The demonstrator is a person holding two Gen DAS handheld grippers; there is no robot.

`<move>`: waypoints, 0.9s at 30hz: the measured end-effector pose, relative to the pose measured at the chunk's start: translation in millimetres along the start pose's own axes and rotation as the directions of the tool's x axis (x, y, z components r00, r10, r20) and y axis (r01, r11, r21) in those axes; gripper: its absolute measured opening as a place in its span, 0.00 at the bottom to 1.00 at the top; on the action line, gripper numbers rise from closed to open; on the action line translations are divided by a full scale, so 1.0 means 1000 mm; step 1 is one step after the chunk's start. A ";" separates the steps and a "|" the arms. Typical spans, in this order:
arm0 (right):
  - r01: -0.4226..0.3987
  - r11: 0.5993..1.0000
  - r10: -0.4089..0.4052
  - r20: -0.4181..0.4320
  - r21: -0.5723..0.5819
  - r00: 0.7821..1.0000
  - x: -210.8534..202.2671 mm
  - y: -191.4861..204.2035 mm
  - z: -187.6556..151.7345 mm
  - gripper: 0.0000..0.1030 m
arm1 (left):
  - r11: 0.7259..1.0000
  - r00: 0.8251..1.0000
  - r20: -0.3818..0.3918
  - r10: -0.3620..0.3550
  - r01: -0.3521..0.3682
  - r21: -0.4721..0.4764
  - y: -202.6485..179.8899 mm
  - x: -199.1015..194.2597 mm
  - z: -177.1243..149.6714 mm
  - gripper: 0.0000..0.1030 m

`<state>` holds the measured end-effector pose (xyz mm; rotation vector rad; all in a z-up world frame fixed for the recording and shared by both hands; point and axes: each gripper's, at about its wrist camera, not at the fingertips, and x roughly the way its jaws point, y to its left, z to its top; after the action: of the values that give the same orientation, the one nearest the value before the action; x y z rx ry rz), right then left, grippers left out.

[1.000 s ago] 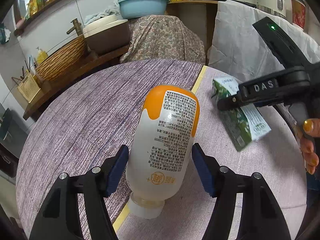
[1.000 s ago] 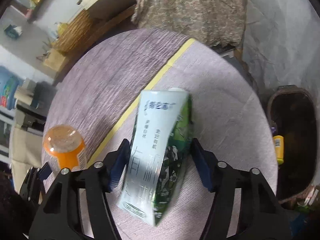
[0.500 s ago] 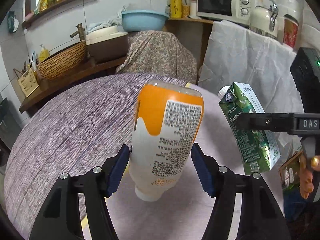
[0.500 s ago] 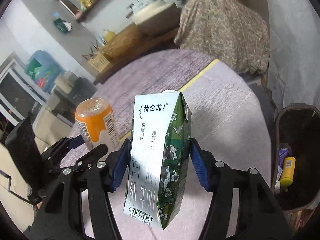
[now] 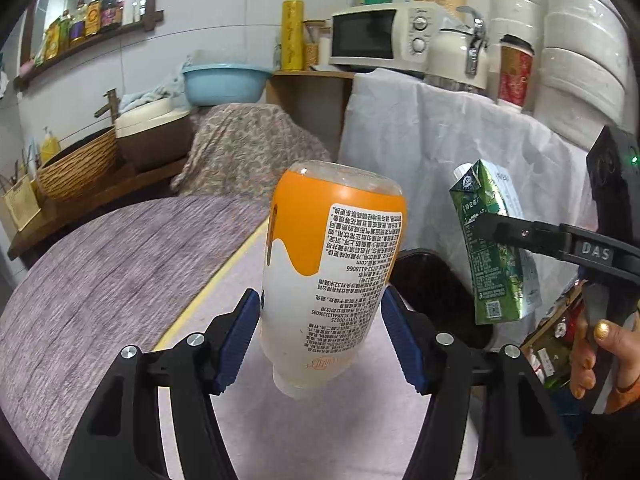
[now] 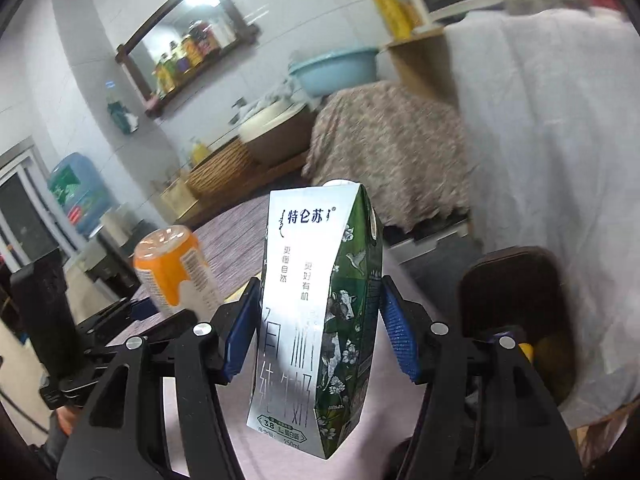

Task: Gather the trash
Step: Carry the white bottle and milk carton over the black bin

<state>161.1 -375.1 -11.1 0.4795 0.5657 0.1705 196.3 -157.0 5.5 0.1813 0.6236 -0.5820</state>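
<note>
The bottle (image 5: 332, 276) hangs above the counter (image 5: 120, 264), neck down. The carton (image 5: 494, 244) hangs right of the bottle, over the bin (image 5: 440, 284), which stands beyond the counter's far edge, right of the bottle.

I see a round table (image 5: 100, 264) under my grippers, covered in a purple-grey woven cloth on its left part and a paler lilac cloth (image 5: 320, 432) on the near right. A yellow strip (image 5: 224, 276) runs where the two meet. The bottle and carton hang above it, not resting on it.
</note>
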 end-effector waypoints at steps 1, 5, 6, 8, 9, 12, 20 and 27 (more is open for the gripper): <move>0.014 1.000 -0.015 0.011 0.019 1.000 -0.006 -0.013 0.002 0.58 | 1.000 1.000 0.005 -0.008 0.008 0.003 -0.007 0.001 0.002 0.61; 0.097 0.995 -0.098 0.032 0.034 0.995 -0.018 -0.046 0.001 0.58 | 0.998 0.998 0.008 -0.054 0.054 0.029 -0.042 0.017 0.012 0.61; 0.119 0.992 -0.120 0.036 0.034 0.992 -0.021 -0.055 0.000 0.58 | 0.997 0.998 0.005 -0.064 0.064 0.031 -0.048 0.021 0.014 0.61; 0.151 0.988 -0.153 0.039 0.043 0.987 -0.026 -0.070 -0.003 0.58 | 0.995 0.996 -0.001 -0.091 0.091 0.033 -0.064 0.031 0.018 0.61; 0.161 0.986 -0.163 0.038 0.047 0.986 -0.027 -0.076 -0.004 0.58 | 0.994 0.995 -0.004 -0.100 0.100 0.033 -0.071 0.036 0.019 0.61; 0.211 0.975 -0.213 0.022 0.068 0.977 -0.026 -0.101 -0.009 0.58 | 0.992 0.992 -0.011 -0.123 0.123 0.034 -0.090 0.051 0.023 0.60; 0.334 0.939 -0.328 -0.078 0.080 0.941 0.014 -0.163 -0.041 0.58 | 0.984 0.982 -0.081 -0.172 0.175 0.033 -0.136 0.101 0.018 0.60; 0.390 0.918 -0.372 -0.180 0.078 0.911 0.068 -0.201 -0.071 0.58 | 0.986 0.973 -0.164 -0.162 0.167 0.012 -0.154 0.142 0.010 0.60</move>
<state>184.2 -504.4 -191.9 0.4569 0.8210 -0.2005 208.3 -352.3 -69.4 0.2041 0.7945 -0.7406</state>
